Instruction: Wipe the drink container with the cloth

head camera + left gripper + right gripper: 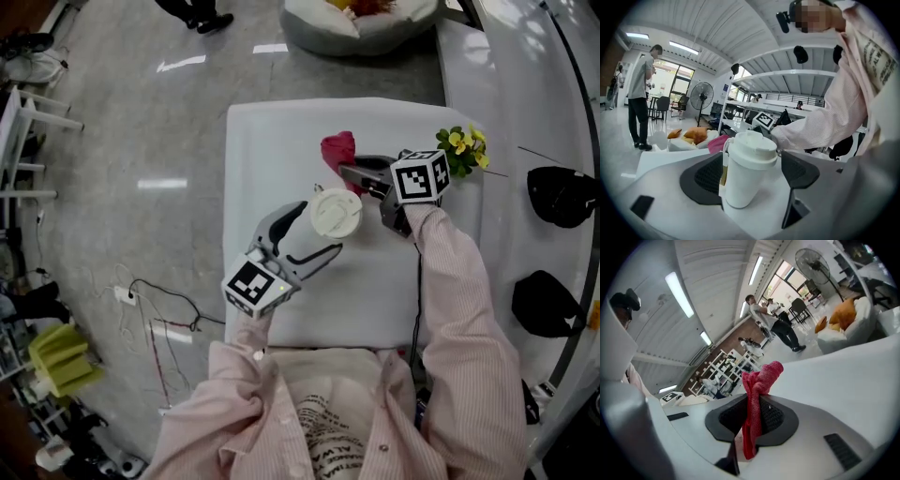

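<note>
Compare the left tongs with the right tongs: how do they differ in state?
The left tongs stand open around the upright white cup; the right tongs are shut on the red cloth. The left tongs point away from the person, the right tongs leftward. Both hover over the white table.

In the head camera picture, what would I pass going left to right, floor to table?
Floor cables → left gripper → white drink container → right gripper → yellow flowers. The red cloth lines up with the container, so I leave it out.
</note>
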The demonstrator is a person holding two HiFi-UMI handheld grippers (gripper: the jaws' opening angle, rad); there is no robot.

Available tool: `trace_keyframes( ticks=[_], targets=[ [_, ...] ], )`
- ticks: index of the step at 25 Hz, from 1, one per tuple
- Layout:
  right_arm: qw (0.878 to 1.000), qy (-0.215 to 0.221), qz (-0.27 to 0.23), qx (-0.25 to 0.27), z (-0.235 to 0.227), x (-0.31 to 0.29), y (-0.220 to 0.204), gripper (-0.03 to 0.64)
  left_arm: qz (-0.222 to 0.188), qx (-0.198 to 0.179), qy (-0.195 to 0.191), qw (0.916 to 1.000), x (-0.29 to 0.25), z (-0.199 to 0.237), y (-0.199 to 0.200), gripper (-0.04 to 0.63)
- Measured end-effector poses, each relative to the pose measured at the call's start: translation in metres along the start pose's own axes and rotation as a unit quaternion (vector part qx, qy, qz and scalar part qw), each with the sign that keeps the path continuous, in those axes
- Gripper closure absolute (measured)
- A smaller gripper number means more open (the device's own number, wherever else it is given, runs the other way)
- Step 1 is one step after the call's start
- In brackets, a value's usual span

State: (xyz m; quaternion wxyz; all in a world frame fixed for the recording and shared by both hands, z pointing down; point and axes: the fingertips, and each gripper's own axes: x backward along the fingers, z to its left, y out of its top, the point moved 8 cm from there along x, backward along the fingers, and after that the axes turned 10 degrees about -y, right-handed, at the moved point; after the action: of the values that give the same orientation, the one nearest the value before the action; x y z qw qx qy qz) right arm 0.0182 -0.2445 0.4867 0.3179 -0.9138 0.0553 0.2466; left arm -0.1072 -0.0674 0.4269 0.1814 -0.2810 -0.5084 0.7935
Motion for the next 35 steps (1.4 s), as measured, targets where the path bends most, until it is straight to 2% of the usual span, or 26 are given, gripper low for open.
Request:
trace_keyframes(
  ticks=[5, 11, 12, 13, 14, 15, 24, 29, 35],
  targets=[
    [0.994, -0.049, -0.093, 0.04, 0.024, 0.043, 0.003, 0.571, -0.023, -0.001, 0.03, 0.9993, 0.024, -0.002, 0.009, 0.21],
    [0.973, -0.109, -0.189, 0.076, 0.066, 0.095, -0.004, 0.571, -0.044, -0.012, 0.058, 0.9973, 0.044, -0.013, 0.025, 0.215],
    [0.969, -0.114, -0.202, 0.08, 0.074, 0.102, -0.006, 0.571, -0.045, -0.018, 0.062, 0.9969, 0.046, -0.016, 0.027, 0.228],
    [0.966, -0.118, -0.216, 0.083, 0.083, 0.109, -0.009, 0.571, -0.046, -0.023, 0.068, 0.9964, 0.049, -0.02, 0.03, 0.271],
    [0.962, -0.121, -0.228, 0.085, 0.091, 0.116, -0.011, 0.571, -0.048, -0.026, 0.075, 0.9957, 0.051, -0.024, 0.034, 0.376],
    [0.959, -0.123, -0.239, 0.086, 0.099, 0.123, -0.014, 0.571, -0.051, -0.027, 0.08, 0.9951, 0.053, -0.028, 0.037, 0.436],
    [0.929, -0.169, -0.289, 0.158, 0.16, 0.157, -0.036, 0.571, -0.066, -0.054, 0.107, 0.9906, 0.068, -0.049, 0.063, 0.523],
    [0.913, -0.182, -0.325, 0.168, 0.184, 0.171, -0.039, 0.571, -0.058, -0.067, 0.132, 0.9873, 0.075, -0.06, 0.077, 0.577],
    [0.896, -0.194, -0.358, 0.176, 0.205, 0.19, -0.045, 0.571, -0.068, -0.07, 0.147, 0.9843, 0.09, -0.071, 0.088, 0.588]
  ],
)
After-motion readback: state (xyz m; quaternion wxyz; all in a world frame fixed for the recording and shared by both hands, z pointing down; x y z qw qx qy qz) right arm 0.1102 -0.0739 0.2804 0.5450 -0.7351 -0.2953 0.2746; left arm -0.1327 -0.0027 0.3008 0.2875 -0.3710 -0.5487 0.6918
